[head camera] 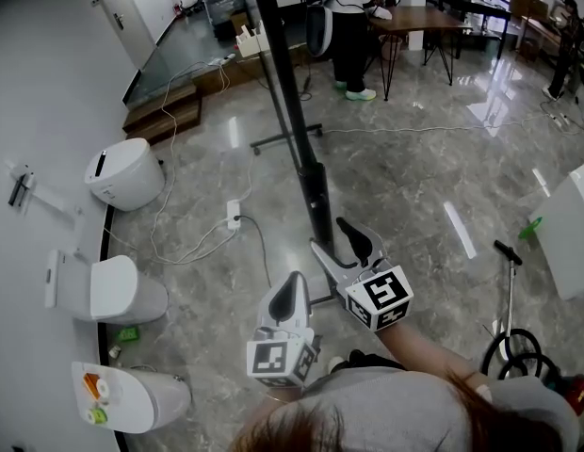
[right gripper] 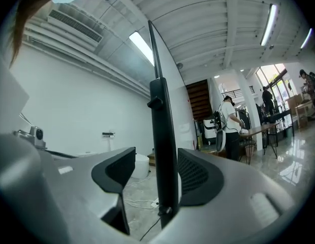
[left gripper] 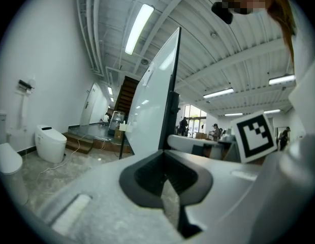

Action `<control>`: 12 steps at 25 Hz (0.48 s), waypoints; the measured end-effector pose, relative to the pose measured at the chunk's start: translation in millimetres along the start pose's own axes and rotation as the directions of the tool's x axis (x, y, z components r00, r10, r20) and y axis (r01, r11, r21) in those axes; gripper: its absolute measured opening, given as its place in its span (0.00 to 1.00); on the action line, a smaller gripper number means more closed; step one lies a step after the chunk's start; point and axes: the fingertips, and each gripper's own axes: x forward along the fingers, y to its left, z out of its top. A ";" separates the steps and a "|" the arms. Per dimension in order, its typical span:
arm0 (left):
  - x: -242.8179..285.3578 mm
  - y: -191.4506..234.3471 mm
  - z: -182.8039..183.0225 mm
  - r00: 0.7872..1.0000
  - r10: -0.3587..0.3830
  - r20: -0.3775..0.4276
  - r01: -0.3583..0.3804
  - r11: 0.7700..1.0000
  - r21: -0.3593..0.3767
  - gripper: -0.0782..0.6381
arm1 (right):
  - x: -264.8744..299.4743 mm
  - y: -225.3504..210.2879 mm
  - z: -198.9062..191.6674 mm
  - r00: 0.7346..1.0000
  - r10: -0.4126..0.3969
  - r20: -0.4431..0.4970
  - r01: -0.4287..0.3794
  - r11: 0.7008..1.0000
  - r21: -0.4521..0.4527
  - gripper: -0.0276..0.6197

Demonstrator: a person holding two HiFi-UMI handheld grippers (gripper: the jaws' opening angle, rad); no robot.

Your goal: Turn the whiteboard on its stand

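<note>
Likely mid-turn: the whiteboard (head camera: pixel 283 73) stands edge-on.
The right gripper (head camera: pixel 327 234) gapes around its near frame (right gripper: pixel 162 136) without gripping; the left gripper (head camera: pixel 294 285) is closed and empty.

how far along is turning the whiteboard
Done: unclear; the whiteboard stands edge-on to the person. In hand: the right gripper is open around the stand post, not clamping it; the left gripper is shut and empty. Left: likely grip and swing the board.

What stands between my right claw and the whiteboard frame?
Nothing visible. The right claw is open, with the whiteboard's black upright standing between its jaws. The left claw is shut and holds nothing.
</note>
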 end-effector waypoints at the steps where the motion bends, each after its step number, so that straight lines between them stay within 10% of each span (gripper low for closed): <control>1: -0.7 0.6 -0.3 1.000 0.003 0.000 -0.003 1.000 0.000 0.11 | 6.4 -1.0 3.5 1.000 0.003 0.005 -0.003 1.000 -0.026 0.44; 12: -10.0 7.3 4.6 0.999 0.029 0.020 -0.028 0.999 -0.027 0.11 | 66.9 -10.3 10.0 1.000 0.004 0.012 -0.003 0.995 -0.105 0.49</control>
